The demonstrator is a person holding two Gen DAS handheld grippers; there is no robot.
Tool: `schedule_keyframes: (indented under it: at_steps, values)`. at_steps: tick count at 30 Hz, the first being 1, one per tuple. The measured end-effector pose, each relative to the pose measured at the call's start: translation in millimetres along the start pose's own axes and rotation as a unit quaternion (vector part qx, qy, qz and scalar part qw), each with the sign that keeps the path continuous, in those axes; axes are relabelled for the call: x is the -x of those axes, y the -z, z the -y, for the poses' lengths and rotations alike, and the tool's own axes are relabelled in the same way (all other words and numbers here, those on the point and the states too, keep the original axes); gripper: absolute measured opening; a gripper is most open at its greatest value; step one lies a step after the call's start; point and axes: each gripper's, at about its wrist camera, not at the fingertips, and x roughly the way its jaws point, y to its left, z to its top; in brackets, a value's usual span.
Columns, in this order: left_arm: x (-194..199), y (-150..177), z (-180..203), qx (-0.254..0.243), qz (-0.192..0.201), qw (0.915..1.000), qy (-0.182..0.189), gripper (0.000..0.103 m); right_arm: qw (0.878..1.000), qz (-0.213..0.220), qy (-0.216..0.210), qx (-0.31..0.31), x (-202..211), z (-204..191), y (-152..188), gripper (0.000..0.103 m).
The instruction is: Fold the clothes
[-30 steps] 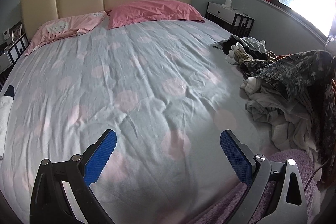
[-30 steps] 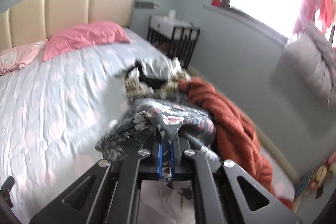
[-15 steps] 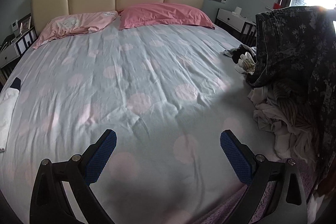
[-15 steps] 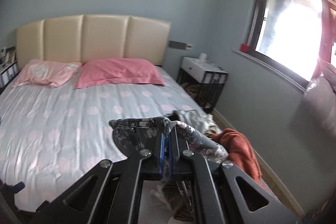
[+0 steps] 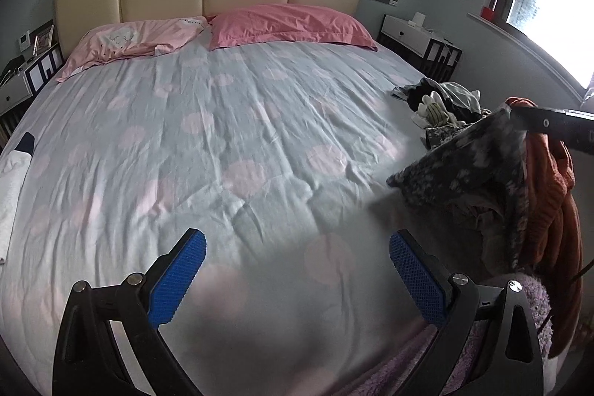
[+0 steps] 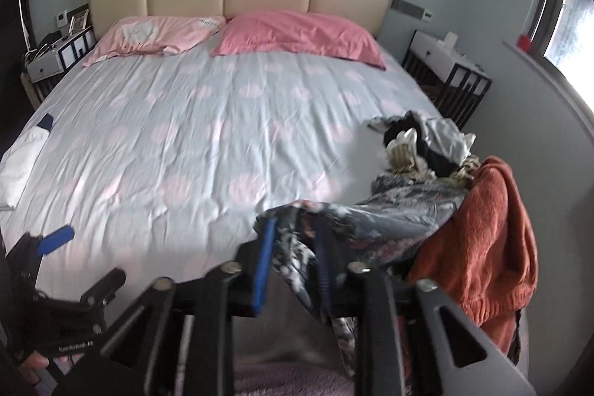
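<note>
A dark floral garment [image 6: 389, 218] hangs between the blue pads of my right gripper [image 6: 293, 262], whose jaws now stand partly apart with the cloth still draped between them. In the left wrist view the same garment [image 5: 467, 166] hangs from the right gripper's tip at the bed's right edge. My left gripper [image 5: 297, 273] is wide open and empty over the near part of the bed; it also shows in the right wrist view [image 6: 55, 240]. A pile of unfolded clothes [image 6: 423, 143] lies on the bed's right side, with an orange knit [image 6: 482, 229] beside it.
The bed [image 5: 222, 136] has a grey sheet with pink dots and two pink pillows [image 5: 289, 25] at the headboard. A white folded item [image 5: 11, 180] lies at the left edge. Nightstands [image 5: 419, 39] stand on both sides. A purple fuzzy fabric [image 5: 527, 299] is at the near right.
The right gripper swung left toward the bed with the floral garment, lowered it, and its jaws have parted from tightly shut. The left gripper stayed open and drifted slightly.
</note>
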Motion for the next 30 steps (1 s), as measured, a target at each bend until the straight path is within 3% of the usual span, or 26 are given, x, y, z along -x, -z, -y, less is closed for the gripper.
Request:
schedule_keyframes:
  at_steps: [1, 3, 4, 15, 23, 28, 30]
  values:
    - [0.9, 0.1, 1.8, -0.002, 0.002, 1.0, 0.006, 0.1, 1.0, 0.001, -0.006, -0.002, 3.6, 1.7, 4.3, 0.034]
    - [1.6, 0.4, 5.7, -0.004, 0.001, 0.9999, 0.014, 0.1, 1.0, 0.004, -0.021, -0.006, 10.7, 4.7, 10.1, 0.051]
    - [1.8, 0.5, 7.6, -0.004, 0.001, 0.9998, 0.018, 0.1, 1.0, 0.007, -0.024, -0.008, 14.7, 6.1, 12.3, 0.052]
    - [-4.8, 3.5, 38.0, -0.04, -0.011, 0.9982, 0.043, 0.1, 0.996, 0.001, 0.05, -0.07, 34.2, 84.2, 46.8, 0.053]
    - [-18.3, -0.3, 71.6, -0.045, -0.026, 0.992, 0.115, 0.1, 0.987, -0.027, 0.1, -0.124, 30.8, 148.6, 86.8, 0.053]
    - [-40.0, -11.0, 107.4, -0.058, -0.048, 0.9859, 0.149, 0.1, 0.984, -0.037, 0.084, -0.153, 21.5, 169.2, 97.4, 0.056]
    - [-51.3, -15.4, 122.9, -0.066, -0.061, 0.982, 0.166, 0.1, 0.985, -0.035, 0.064, -0.154, 13.3, 166.2, 96.0, 0.064]
